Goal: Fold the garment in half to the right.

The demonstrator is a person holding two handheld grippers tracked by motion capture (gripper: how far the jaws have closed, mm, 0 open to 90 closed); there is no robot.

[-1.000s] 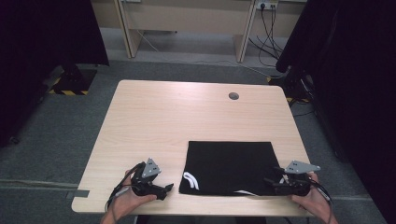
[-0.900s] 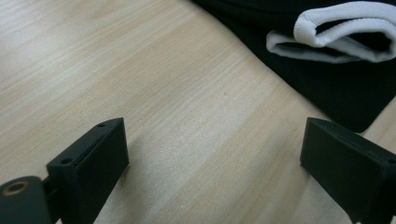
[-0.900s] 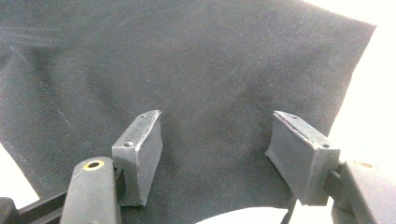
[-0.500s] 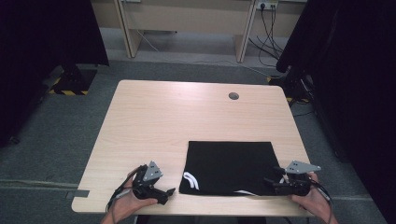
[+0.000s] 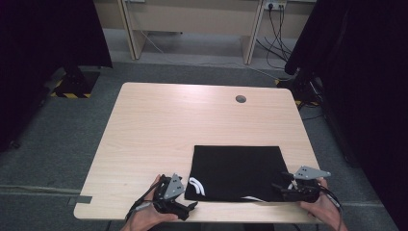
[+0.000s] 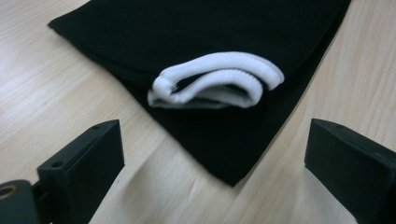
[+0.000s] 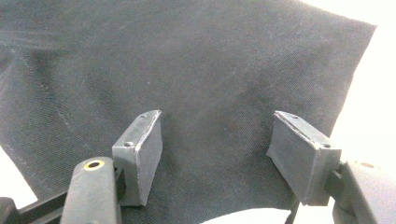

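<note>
We hold both grippers, left gripper [image 5: 191,206] and right gripper [image 5: 280,188], fingers open, at the folded black cloth [image 5: 236,169] on the tabletop [image 5: 159,130].

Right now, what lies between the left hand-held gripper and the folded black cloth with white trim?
Only bare light wooden tabletop, in the left gripper view: left hand-held gripper open, near corner of folded black cloth just ahead, untouched.

One black cloth [image 5: 235,172] lay folded on one table [image 5: 183,120]. Two white trims showed on it: one [image 5: 196,186] near its left edge, one [image 5: 251,198] at its near edge. Two grippers were there, the left gripper [image 5: 191,206] and the right gripper [image 5: 279,188], each with two jaws. The table had one round hole [image 5: 240,99] at its far right
</note>
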